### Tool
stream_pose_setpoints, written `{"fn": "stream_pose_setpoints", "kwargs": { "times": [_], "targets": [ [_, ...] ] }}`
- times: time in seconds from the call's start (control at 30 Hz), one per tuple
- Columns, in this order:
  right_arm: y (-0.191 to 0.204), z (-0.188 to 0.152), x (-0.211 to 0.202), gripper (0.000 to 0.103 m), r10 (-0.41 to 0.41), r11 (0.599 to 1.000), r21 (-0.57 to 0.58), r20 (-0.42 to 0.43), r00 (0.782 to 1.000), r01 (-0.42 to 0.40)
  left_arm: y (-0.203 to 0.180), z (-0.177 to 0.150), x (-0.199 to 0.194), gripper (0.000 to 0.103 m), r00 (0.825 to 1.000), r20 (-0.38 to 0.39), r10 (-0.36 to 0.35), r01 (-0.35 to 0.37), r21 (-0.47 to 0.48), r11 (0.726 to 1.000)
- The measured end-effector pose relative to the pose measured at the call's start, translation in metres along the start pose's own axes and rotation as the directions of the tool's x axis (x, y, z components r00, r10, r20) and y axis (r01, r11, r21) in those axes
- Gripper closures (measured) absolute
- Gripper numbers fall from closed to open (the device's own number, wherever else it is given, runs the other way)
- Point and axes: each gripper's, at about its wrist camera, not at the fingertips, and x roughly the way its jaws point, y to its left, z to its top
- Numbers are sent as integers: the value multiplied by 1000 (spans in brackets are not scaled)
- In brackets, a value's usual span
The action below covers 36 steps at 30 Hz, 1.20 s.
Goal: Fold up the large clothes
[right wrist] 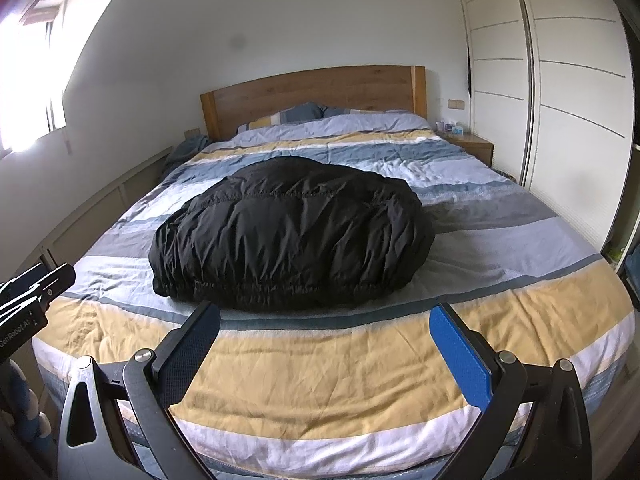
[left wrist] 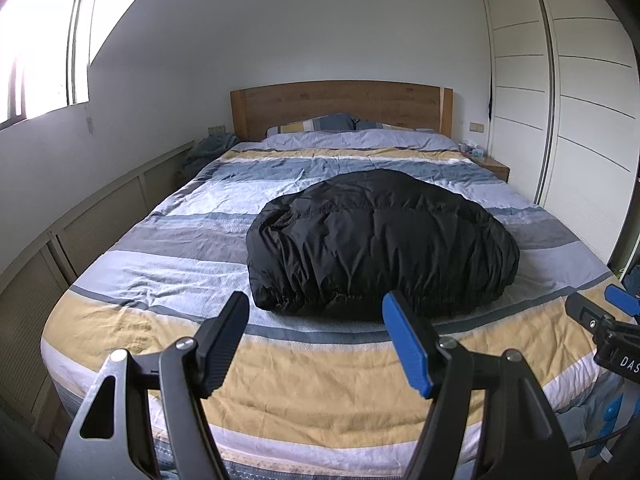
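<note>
A black puffy jacket (left wrist: 380, 240) lies bunched in a rounded heap on the striped bedspread (left wrist: 160, 320), its elastic hem facing me. In the right wrist view the same jacket (right wrist: 292, 236) sits left of centre. My left gripper (left wrist: 316, 308) is open over the bed's near edge, short of the hem, with nothing between its fingers. My right gripper (right wrist: 326, 320) is open too, empty, also just short of the hem and to the right of the left one. The right gripper's tip (left wrist: 600, 312) shows at the right edge of the left wrist view.
The bed has a wooden headboard (left wrist: 340, 108) and pillows (left wrist: 320, 124) at the far end. White wardrobe doors (left wrist: 580, 100) stand on the right, with a small bedside table (left wrist: 494, 166) before them. Low panelled cabinets (left wrist: 100, 220) run along the left wall under a bright window (left wrist: 36, 60).
</note>
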Motion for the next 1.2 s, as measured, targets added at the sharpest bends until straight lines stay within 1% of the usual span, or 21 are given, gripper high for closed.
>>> {"fn": "stream_pose_setpoints", "kwargs": {
  "times": [0.63, 1.2],
  "targets": [
    [1, -3, 10, 0, 13, 1000, -3, -29, 1000, -13, 1, -3, 12, 35, 1000, -22, -1, 1, -1, 1000],
    [0, -5, 12, 0, 11, 1000, -4, -31, 999, -12, 3, -3, 13, 35, 1000, -25, -1, 1, -3, 1000]
  ]
}}
